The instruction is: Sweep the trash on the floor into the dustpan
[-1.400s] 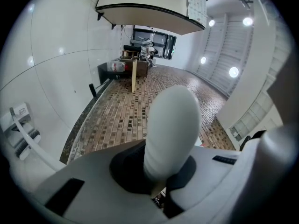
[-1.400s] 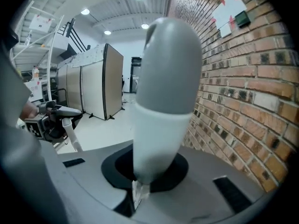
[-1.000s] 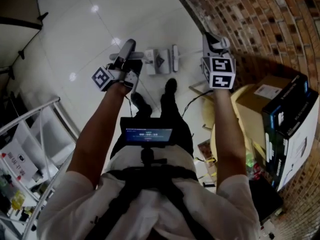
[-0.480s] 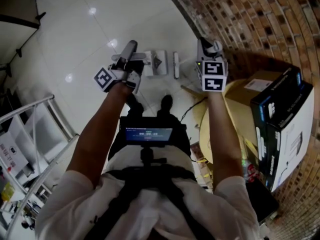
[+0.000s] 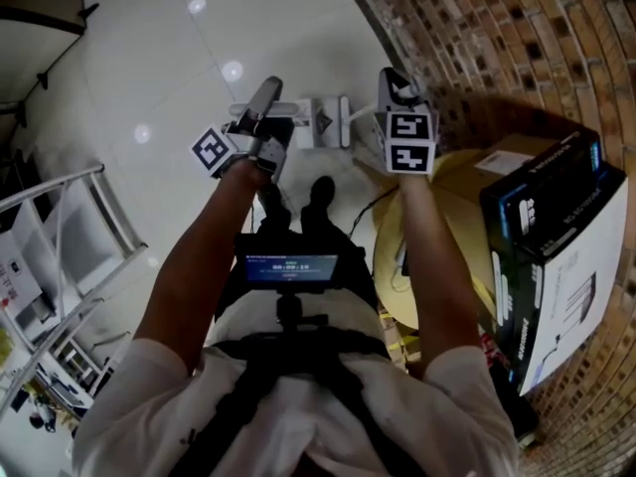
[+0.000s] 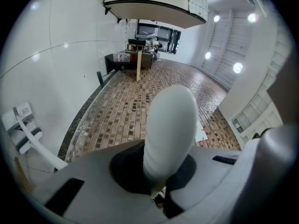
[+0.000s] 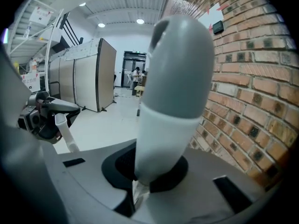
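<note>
Left gripper [image 6: 156, 195]: fingers closed tight on white handle [image 6: 169, 125] | Right gripper [image 7: 138, 195]: fingers clamped grey-topped handle [image 7: 175, 78], beside brick wall [image 7: 252, 92]

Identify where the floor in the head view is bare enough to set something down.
Bare: the glossy white tiled floor between the red brick wall and the metal shelving rack. Crowded: the right side, where a brown cardboard box and a black-and-white carton stand by the wall.
</note>
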Action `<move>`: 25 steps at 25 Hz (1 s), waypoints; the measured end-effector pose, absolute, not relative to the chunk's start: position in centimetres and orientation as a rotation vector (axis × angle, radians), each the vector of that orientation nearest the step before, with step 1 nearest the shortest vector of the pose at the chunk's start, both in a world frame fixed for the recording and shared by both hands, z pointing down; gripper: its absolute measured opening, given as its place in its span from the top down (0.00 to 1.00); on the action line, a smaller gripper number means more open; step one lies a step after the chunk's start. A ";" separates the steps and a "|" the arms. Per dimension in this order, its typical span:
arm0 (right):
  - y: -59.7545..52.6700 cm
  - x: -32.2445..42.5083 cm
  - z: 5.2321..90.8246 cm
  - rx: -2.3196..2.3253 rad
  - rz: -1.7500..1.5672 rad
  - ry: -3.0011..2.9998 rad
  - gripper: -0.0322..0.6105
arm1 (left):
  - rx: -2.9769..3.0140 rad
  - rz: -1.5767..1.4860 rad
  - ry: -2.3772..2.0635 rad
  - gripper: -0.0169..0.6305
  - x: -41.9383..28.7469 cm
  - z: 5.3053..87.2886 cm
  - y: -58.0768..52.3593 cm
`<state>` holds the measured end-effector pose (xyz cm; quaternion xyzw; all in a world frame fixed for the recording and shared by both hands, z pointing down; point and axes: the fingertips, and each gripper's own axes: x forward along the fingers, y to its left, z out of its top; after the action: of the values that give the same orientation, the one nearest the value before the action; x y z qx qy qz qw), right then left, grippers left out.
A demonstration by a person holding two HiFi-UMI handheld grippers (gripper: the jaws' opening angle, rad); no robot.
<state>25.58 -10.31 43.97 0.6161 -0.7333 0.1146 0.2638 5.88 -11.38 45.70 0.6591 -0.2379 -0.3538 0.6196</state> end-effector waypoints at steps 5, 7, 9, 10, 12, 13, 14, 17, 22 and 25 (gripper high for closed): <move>-9.1 23.5 46.6 1.669 0.399 -1.976 0.93 | 1.509 -0.793 -0.571 0.97 5.0 47.0 -10.8; -9.2 22.4 46.5 1.658 0.399 -1.985 0.93 | 1.512 -0.803 -0.577 0.97 4.1 47.0 -11.0; -9.1 21.1 46.5 1.630 0.397 -1.992 0.93 | 1.512 -0.812 -0.586 0.97 3.2 47.1 -10.9; -9.1 20.5 46.6 1.617 0.395 -1.994 0.93 | 1.514 -0.811 -0.585 0.97 2.9 47.2 -10.9; -9.1 19.4 46.8 1.591 0.389 -1.993 0.93 | 1.512 -0.803 -0.581 0.97 2.7 47.4 -10.9; -9.1 18.8 47.0 1.573 0.383 -1.993 0.92 | 1.508 -0.795 -0.583 0.97 2.5 47.6 -10.8; -9.0 18.1 47.3 1.553 0.378 -1.996 0.92 | 1.506 -0.786 -0.592 0.97 2.3 47.9 -10.7; -9.0 15.8 47.8 1.477 0.386 -2.020 0.90 | 1.542 -0.743 -0.656 0.97 1.2 48.5 -10.6; -8.9 11.9 48.2 1.391 0.449 -2.102 0.88 | 1.663 -0.617 -0.713 0.92 -0.1 48.8 -11.1; -8.5 8.4 48.2 1.268 0.510 -2.212 0.83 | 1.675 -0.610 -0.709 0.89 -0.9 48.9 -11.4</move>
<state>8.40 -8.47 48.22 0.4700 -0.8198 0.1889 0.2673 -0.88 -11.39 48.91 0.7149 -0.3027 -0.2604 0.5741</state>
